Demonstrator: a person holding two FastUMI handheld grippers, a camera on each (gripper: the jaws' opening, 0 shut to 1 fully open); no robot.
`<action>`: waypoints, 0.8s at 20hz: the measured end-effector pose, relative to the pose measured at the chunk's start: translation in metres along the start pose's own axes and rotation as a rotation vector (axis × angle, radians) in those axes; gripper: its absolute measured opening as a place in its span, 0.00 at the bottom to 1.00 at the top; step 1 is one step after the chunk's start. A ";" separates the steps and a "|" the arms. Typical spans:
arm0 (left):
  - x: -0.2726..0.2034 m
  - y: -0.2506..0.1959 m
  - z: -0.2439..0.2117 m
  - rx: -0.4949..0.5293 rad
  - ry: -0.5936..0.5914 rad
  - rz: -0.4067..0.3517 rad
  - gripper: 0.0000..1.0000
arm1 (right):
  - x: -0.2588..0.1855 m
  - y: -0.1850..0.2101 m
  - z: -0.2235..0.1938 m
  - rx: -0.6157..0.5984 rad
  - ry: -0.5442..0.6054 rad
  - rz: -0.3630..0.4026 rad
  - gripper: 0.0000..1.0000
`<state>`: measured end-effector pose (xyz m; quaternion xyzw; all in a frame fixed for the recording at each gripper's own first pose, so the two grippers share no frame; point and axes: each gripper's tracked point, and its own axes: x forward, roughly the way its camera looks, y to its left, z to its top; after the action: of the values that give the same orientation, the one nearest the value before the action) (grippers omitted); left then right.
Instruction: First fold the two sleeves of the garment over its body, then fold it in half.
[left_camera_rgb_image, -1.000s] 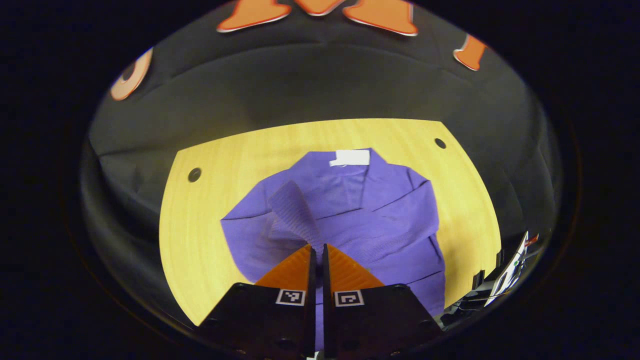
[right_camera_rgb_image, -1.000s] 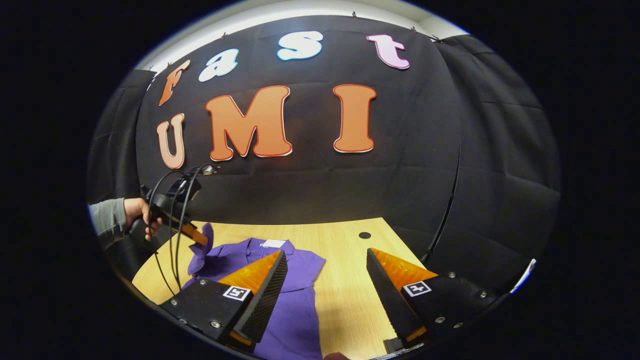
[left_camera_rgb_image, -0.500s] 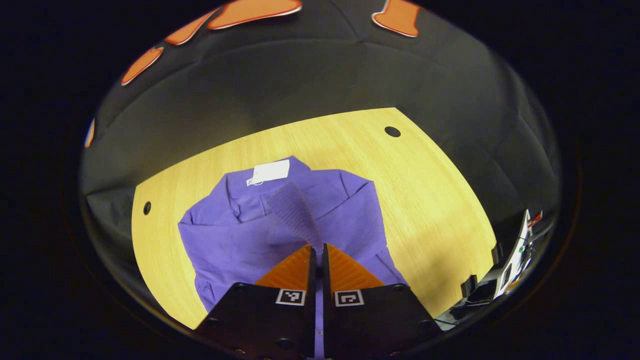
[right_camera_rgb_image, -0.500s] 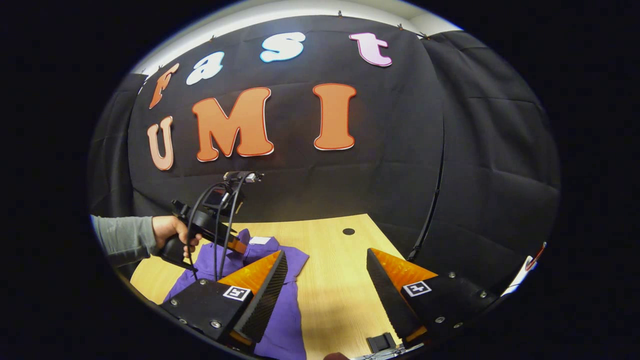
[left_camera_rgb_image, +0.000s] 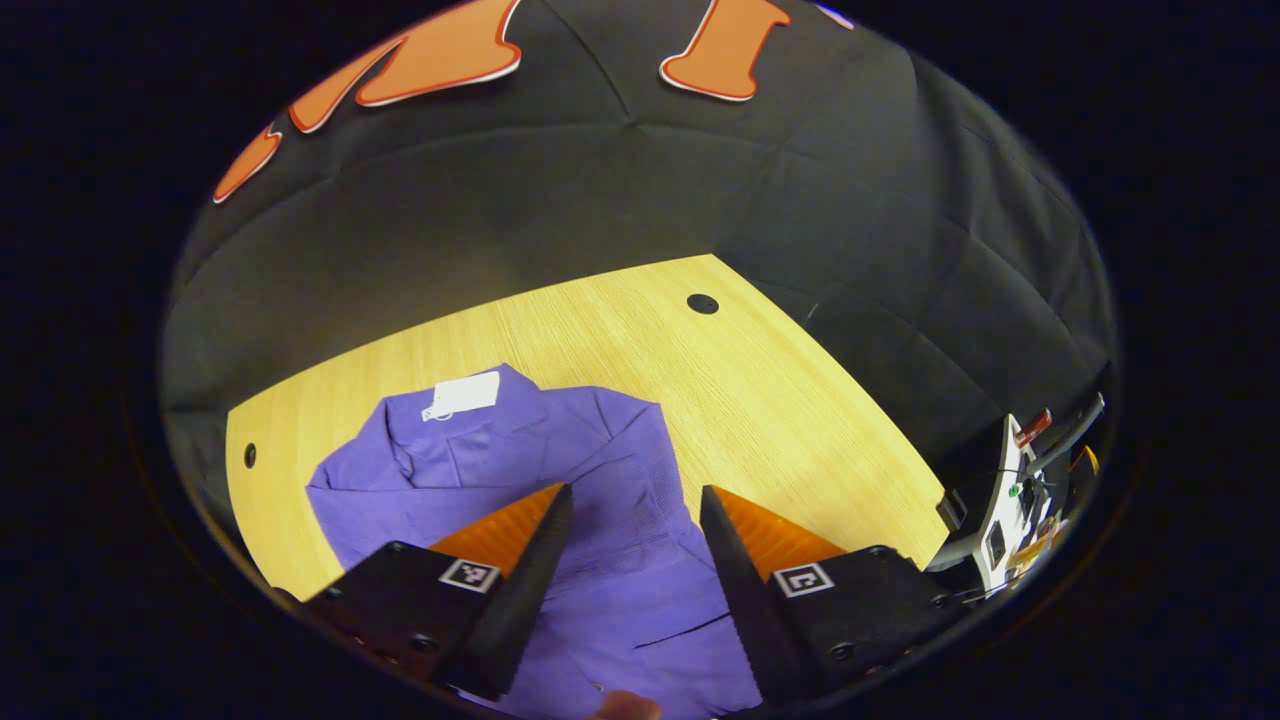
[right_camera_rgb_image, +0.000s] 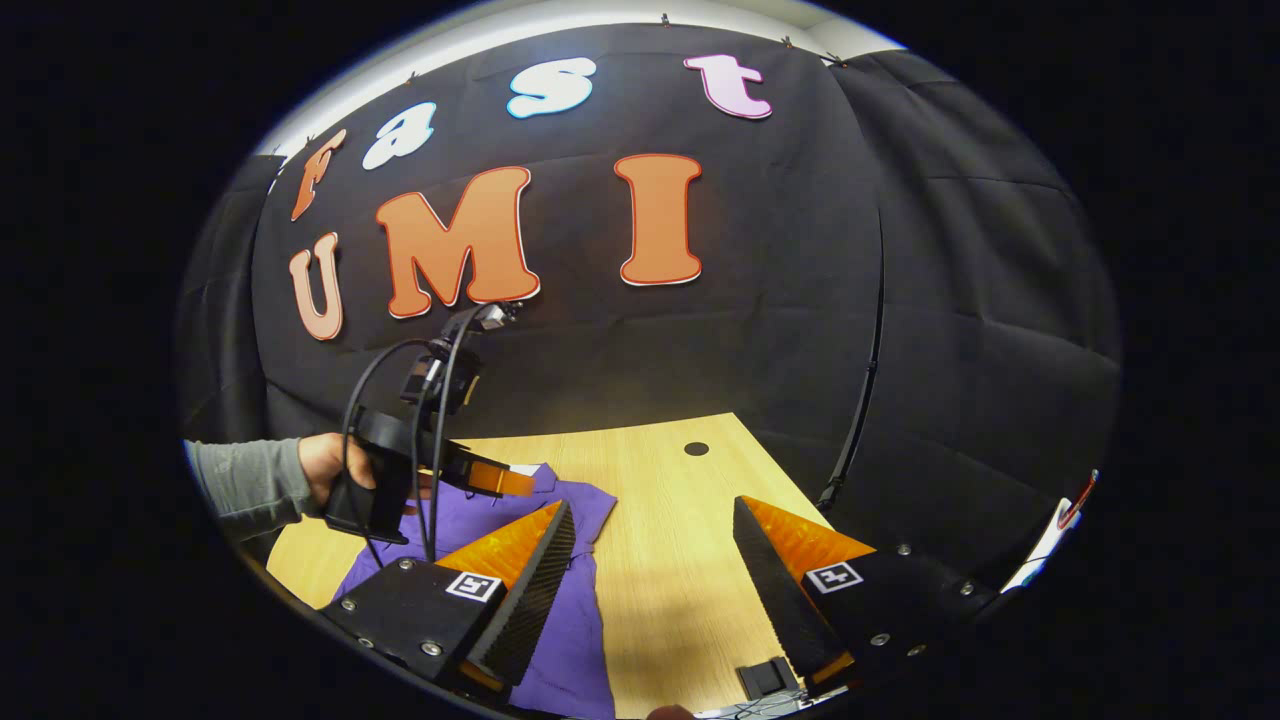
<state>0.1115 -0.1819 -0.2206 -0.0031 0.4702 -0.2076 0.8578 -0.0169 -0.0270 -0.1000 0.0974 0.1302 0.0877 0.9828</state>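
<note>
We see the purple garment (left_camera_rgb_image: 560, 480) lying flat on the wooden table (left_camera_rgb_image: 780, 400), its collar end toward the booth's black wall and a white tag (left_camera_rgb_image: 462, 395) at the neck; both sleeves appear folded over the body, though we cannot tell exactly how the layers lie; in the left gripper view the left tongs (left_camera_rgb_image: 628, 520) stand wide apart above the cloth, their orange-faced fingers (left_camera_rgb_image: 505, 525) holding nothing, with purple fabric showing in the gap between them; a dark round hole (left_camera_rgb_image: 702, 303) sits in the table near its far edge, well apart from the garment, and another hole (left_camera_rgb_image: 249, 455) sits near the left edge; some equipment (left_camera_rgb_image: 1010, 490) stands off the table's right end; in the right gripper view the right tongs (right_camera_rgb_image: 650, 545) are likewise spread wide and empty, held above the bare wood beside the garment's edge, the one finger (right_camera_rgb_image: 520, 560) over the purple cloth; farther off in that view a hand (right_camera_rgb_image: 330, 470) in a grey sleeve (right_camera_rgb_image: 240, 485) holds the left gripper over the garment, black cables (right_camera_rgb_image: 400, 400) looping from it; a small black object (right_camera_rgb_image: 765, 678) lies at the near edge of the table
</note>
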 end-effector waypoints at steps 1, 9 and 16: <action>-0.012 0.009 0.000 0.009 -0.026 0.026 0.88 | 0.003 0.004 0.000 -0.006 0.001 0.004 0.95; -0.110 0.066 -0.017 0.000 -0.277 0.156 0.98 | 0.021 0.055 0.011 -0.072 -0.049 0.097 0.95; -0.207 0.098 -0.025 -0.012 -0.589 0.339 0.98 | 0.023 0.093 0.012 -0.116 -0.093 0.159 0.95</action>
<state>0.0283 -0.0128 -0.0877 0.0101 0.1974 -0.0496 0.9790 -0.0052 0.0658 -0.0740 0.0541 0.0709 0.1680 0.9817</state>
